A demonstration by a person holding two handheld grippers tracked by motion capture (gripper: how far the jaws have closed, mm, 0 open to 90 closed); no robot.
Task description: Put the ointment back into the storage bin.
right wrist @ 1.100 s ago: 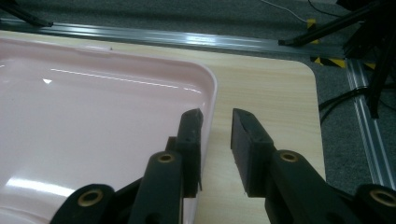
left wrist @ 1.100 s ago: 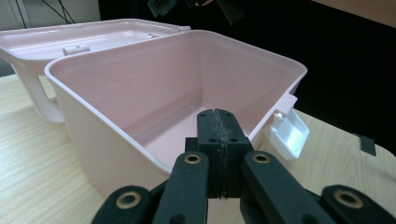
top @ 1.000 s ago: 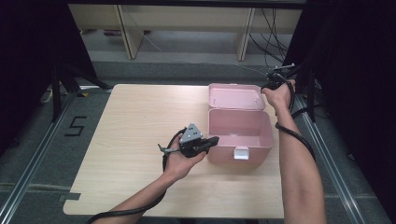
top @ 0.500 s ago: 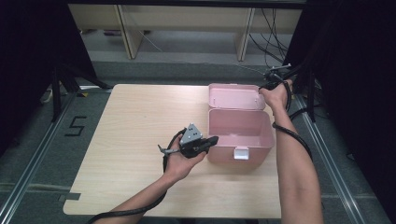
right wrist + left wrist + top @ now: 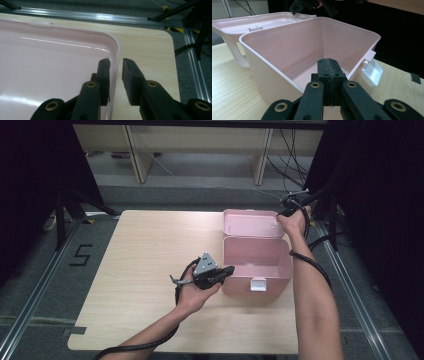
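A pink plastic box [image 5: 255, 265] stands open on the table, its lid [image 5: 250, 223] laid back flat behind it. My left gripper [image 5: 227, 270] is shut with nothing in it, its tip [image 5: 329, 62] at the rim of the box's [image 5: 294, 45] near wall. My right gripper [image 5: 285, 212] is at the lid's far right corner. Its jaws have just been closing and straddle the lid's [image 5: 50, 62] rim, one inside and one outside [image 5: 116, 62]. A gap still shows beside the outer jaw.
A white latch [image 5: 258, 284] hangs on the box's front wall. The wooden table [image 5: 150, 245] is bare to the left of the box. Metal floor rails [image 5: 195, 70] and cables run past the table's right edge.
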